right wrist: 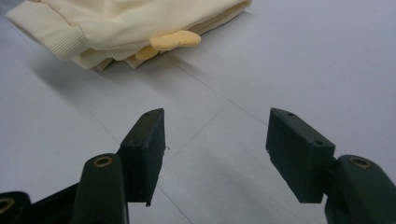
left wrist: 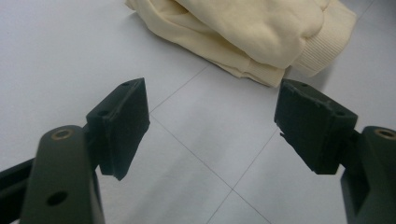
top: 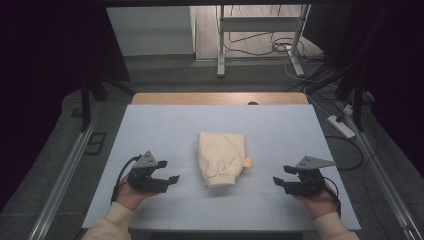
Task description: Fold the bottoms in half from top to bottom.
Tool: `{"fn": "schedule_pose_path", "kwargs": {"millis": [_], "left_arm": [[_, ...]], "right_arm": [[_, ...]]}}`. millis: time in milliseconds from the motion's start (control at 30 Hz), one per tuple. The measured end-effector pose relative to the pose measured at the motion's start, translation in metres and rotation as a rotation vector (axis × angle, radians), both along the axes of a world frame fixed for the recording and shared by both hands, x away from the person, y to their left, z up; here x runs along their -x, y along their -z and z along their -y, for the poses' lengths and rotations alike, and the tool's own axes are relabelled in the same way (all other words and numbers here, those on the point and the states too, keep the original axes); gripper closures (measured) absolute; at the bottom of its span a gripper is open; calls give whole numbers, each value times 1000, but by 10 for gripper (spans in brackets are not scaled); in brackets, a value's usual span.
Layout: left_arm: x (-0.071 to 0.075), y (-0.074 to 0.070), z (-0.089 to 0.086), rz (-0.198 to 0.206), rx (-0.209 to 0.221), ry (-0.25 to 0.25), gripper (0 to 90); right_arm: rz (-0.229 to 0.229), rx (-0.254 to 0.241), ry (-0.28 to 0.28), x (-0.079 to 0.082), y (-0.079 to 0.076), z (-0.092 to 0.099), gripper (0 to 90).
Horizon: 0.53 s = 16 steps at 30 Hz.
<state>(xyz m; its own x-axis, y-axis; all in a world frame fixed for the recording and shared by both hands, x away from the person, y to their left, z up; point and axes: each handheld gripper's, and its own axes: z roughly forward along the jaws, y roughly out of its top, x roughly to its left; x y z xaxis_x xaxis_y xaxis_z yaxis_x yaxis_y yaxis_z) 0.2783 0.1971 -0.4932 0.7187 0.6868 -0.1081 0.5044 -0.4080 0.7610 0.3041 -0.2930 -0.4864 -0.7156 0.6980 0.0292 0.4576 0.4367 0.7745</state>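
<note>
A folded cream garment point(top: 220, 158) with ribbed cuffs lies in the middle of the pale blue table cover point(top: 165, 125). A small yellow tab point(top: 247, 161) sticks out of its right side. My left gripper point(top: 169, 172) rests at the front left, pointing right toward the garment, open and empty. My right gripper point(top: 283, 176) rests at the front right, pointing left, open and empty too. In the left gripper view the garment point(left wrist: 261, 32) lies just beyond the open jaws point(left wrist: 212, 121). In the right gripper view the garment point(right wrist: 121, 28) and its tab point(right wrist: 175, 41) lie ahead of the jaws point(right wrist: 215, 149).
The wooden table edge point(top: 220, 98) shows at the back. Beyond it stand a metal frame point(top: 260, 35) and loose cables point(top: 280, 47) on the floor. A power strip point(top: 341, 126) lies on the floor to the right. Metal rails run along both sides of the table.
</note>
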Motion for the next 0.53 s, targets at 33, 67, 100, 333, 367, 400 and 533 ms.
{"fn": "schedule_pose_path", "kwargs": {"millis": [33, 67, 100, 333, 367, 400, 533], "left_arm": [[0, 0, 0, 0, 0, 1, 260], [0, 0, 0, 0, 0, 1, 260], [0, 0, 0, -1, 2, 1, 260], [-1, 1, 1, -4, 3, 2, 260], [-1, 1, 1, -4, 2, 3, 260], [-1, 1, 1, -5, 2, 3, 260], [-1, 1, 1, -8, -1, 5, 260]], "right_arm": [[-1, 1, -2, 0, 0, -1, 378], [-1, 1, -3, 0, 1, -1, 378], [-2, 3, -4, 0, 1, -1, 378], [-2, 4, -3, 0, 1, -1, 378], [-4, 4, -4, 0, 1, -2, 377], [-4, 4, -5, 0, 1, -2, 378], [-4, 8, -7, 0, 2, -2, 377]]}}
